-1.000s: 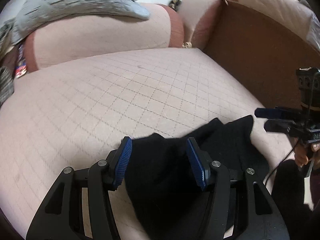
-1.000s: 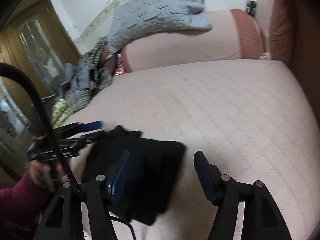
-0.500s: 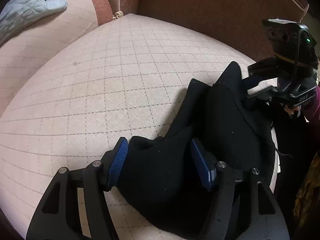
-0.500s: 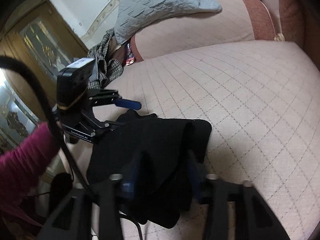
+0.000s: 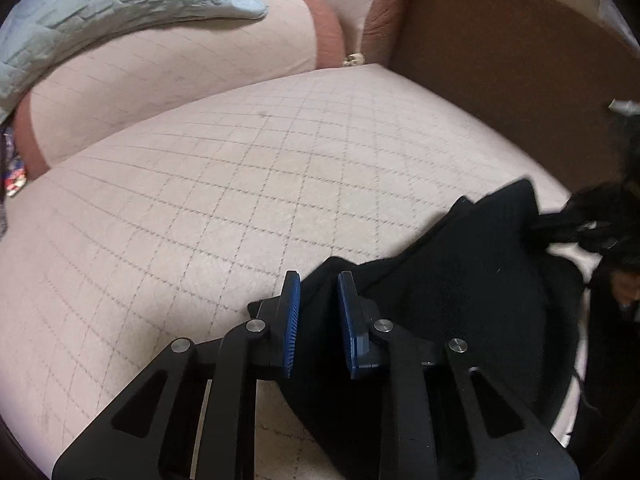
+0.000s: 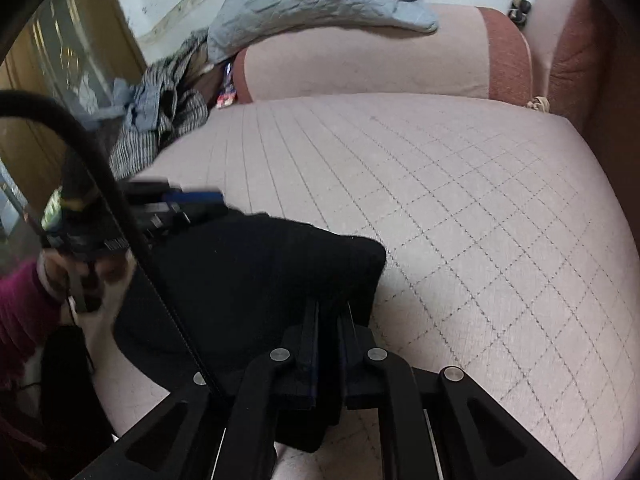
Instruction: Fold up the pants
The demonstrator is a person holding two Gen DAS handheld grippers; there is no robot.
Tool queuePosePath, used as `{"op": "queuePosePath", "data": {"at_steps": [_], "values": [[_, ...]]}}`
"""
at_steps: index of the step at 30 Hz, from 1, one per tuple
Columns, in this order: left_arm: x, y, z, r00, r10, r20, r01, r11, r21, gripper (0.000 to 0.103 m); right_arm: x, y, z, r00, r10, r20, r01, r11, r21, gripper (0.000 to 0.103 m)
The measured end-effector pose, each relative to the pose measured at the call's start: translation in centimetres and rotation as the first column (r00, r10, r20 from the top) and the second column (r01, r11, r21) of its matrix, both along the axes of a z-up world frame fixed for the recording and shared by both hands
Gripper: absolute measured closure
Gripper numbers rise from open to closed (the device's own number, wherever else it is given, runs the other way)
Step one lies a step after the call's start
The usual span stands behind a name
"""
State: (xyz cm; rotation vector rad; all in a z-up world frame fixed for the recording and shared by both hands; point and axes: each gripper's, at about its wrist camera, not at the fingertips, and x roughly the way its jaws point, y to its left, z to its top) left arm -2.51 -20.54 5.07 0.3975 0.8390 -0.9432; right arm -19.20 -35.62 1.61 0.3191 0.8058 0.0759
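Black pants lie bunched at the near edge of a pink quilted sofa seat. My left gripper has its blue pads closing on a ridge of the black fabric, which fills the narrow gap between them. In the right wrist view the pants spread to the left, and my right gripper is shut on their near right edge. The left gripper shows there blurred at the pants' far left corner, held by a hand in a magenta sleeve. The right gripper is a dark blur at the pants' right end.
A grey quilted blanket lies over the pink bolster at the back. The brown sofa back rises on the right. Checked clothes are piled past the seat's left end by a wooden cabinet. A black cable crosses the right wrist view.
Both grippers went from wide apart around the pants to closed on the fabric. The right one closed first, then the left. The left gripper has dropped a little.
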Motion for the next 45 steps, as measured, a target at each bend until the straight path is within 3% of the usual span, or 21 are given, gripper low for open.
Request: {"op": "queuePosePath", "data": {"at_steps": [2,4,6,10,11,12,13,16,20,22,23,25,29,32,35,39,45], "values": [[-0.3,0.2,0.6,1.0,0.026,0.006,-0.026,1.0,-0.005,0.085,-1.0,-0.6,0.8,0.999,-0.031,0.017,0.031,0.999,0.015,0.089],[-0.4,0.7,1.2,0.998,0.069,0.008,-0.069,0.998,-0.015,0.085,-1.8,-0.9,1.2,0.999,-0.032,0.033,0.031,0.998,0.047,0.063],[-0.5,1.3,1.9,0.993,0.118,0.012,-0.117,0.993,-0.019,0.085,-2.4,-0.8,1.5,0.998,-0.033,0.051,0.029,0.997,0.065,0.053],[-2.0,3.5,3.8,0.985,0.172,-0.023,-0.173,0.983,-0.063,0.085,-0.3,-0.2,1.1,0.999,-0.017,0.027,0.016,1.0,0.024,0.054],[-2.4,3.7,3.9,0.984,0.178,-0.021,-0.179,0.982,-0.063,0.085,0.9,-0.2,0.5,1.0,-0.003,0.01,0.003,1.0,0.028,0.062],[-2.8,3.7,4.0,0.982,0.186,-0.012,-0.186,0.981,-0.057,0.085,1.8,-0.1,0.1,1.0,0.022,-0.001,-0.022,0.999,0.036,0.093],[-3.3,3.8,4.1,0.981,0.195,0.0,-0.195,0.98,-0.049,0.085,2.6,0.2,0.1,1.0,0.027,0.001,-0.027,0.999,0.024,0.097],[-4.9,4.5,4.5,0.975,0.224,0.008,-0.223,0.973,-0.061,0.085,2.9,0.8,2.0,0.997,0.038,0.065,-0.033,0.996,-0.079,0.097],[-5.4,4.1,3.8,0.969,0.248,-0.018,-0.249,0.965,-0.088,0.085,3.2,0.5,-0.2,0.999,-0.02,-0.032,0.016,0.992,-0.122,0.097],[-5.4,3.4,3.0,0.967,0.25,-0.053,-0.254,0.964,-0.08,0.085,2.3,0.6,-0.7,0.999,-0.026,-0.029,0.022,0.992,-0.126,0.095],[-5.5,3.2,2.9,0.966,0.253,-0.061,-0.257,0.963,-0.078,0.085,1.6,0.4,-0.4,0.999,-0.03,-0.017,0.028,0.993,-0.115,0.093],[-5.8,3.0,3.1,0.966,0.25,-0.066,-0.256,0.962,-0.096,0.085,0.0,-0.4,0.9,0.999,-0.053,0.003,0.053,0.995,-0.087,0.077],[-6.1,2.5,4.3,0.966,0.245,-0.084,-0.255,0.957,-0.138,0.085,-1.9,0.9,3.5,0.994,0.027,0.11,-0.025,1.0,-0.015,0.077],[-6.1,1.5,4.0,0.958,0.272,-0.097,-0.282,0.952,-0.122,0.085,-1.1,3.6,2.9,0.989,0.106,0.1,-0.107,0.994,0.003,0.077],[-5.6,0.8,1.7,0.94,0.322,-0.113,-0.328,0.944,-0.039,0.079,-1.0,4.7,-0.7,0.997,0.081,-0.021,-0.081,0.997,-0.017,0.077],[-5.7,1.1,0.5,0.934,0.34,-0.111,-0.347,0.937,-0.049,0.079,-3.1,3.4,-1.0,0.999,0.038,0.026,-0.04,0.994,0.099,0.077],[-6.9,1.7,2.6,0.924,0.371,-0.096,-0.377,0.924,-0.057,0.079,-3.4,2.8,2.4,0.994,-0.013,0.106,0.013,1.0,0.005,0.074]]}}
